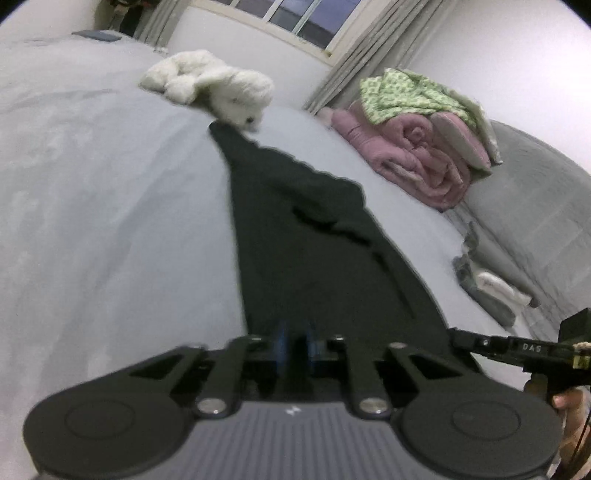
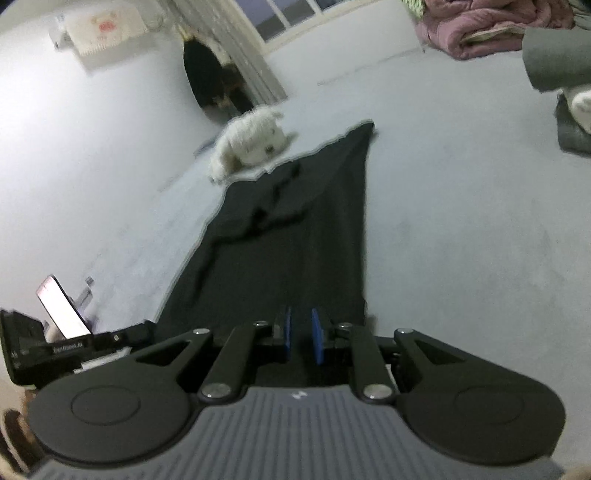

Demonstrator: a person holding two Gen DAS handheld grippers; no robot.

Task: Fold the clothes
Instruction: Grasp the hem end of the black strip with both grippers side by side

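Observation:
A black garment (image 1: pixel 306 240) lies stretched out on the pale grey bed sheet (image 1: pixel 92 203), running away from me toward a white plush toy (image 1: pixel 210 83). My left gripper (image 1: pixel 295 341) is shut on the garment's near edge, blue pads close together. The garment also shows in the right wrist view (image 2: pixel 295 236), where my right gripper (image 2: pixel 301 338) is shut on its near edge at the right corner. The right gripper's body shows at the right of the left wrist view (image 1: pixel 517 349). The left gripper's body shows at the left of the right wrist view (image 2: pixel 66 349).
The white plush toy (image 2: pixel 251 144) lies at the garment's far end. A rolled pink quilt (image 1: pixel 417 155) with a green patterned cloth (image 1: pixel 417 94) sits at the back right. Folded grey and white clothes (image 1: pixel 491 288) lie by a grey cushion (image 1: pixel 535 206). A window (image 1: pixel 295 14) is behind.

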